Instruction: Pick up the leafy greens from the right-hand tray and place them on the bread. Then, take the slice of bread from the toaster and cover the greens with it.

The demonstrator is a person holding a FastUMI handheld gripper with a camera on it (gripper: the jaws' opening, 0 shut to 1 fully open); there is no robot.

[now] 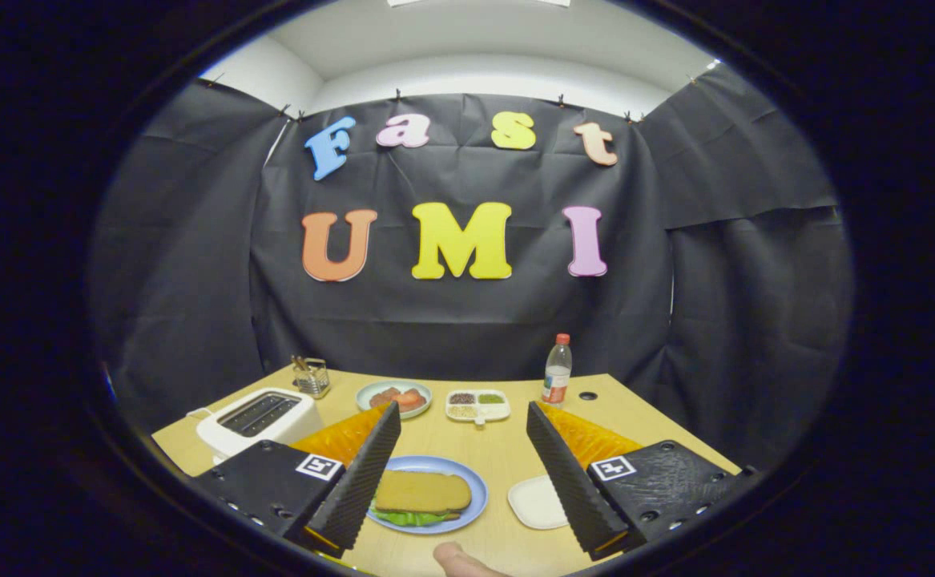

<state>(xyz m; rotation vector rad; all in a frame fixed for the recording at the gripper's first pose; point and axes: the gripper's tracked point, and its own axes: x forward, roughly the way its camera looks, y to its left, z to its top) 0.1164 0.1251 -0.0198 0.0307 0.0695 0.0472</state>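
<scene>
Bread (423, 491) tops the leafy greens (407, 518) on the blue plate (467, 473), a green fringe peeking from under the slice's near edge; by that look both task steps appear done, and what remains, as a judgement, is only to draw the tool back clear of the plate.

Taking the blue plate as landmark, largest to smallest: the pale wood table (499, 453) spreads under it. The white toaster (259, 418) stands to its far left, its slots dark; whether any slice sits inside is too shadowed to tell. The gripper (463, 473) hangs over the plate's near side with its ridged black fingers (359, 481) spread wide, holding nothing; the left one covers the plate's left rim. An empty white tray (538, 503) lies just right of the plate, partly hidden by the right finger. Beyond the plate sit a light plate of red food (393, 397), a compartment dish (477, 405) of small items too tiny to name, a red-capped bottle (557, 369) and a wire holder (312, 376) behind the toaster.

A fingertip (459, 561) of the person intrudes nearest the camera, cut off.
</scene>
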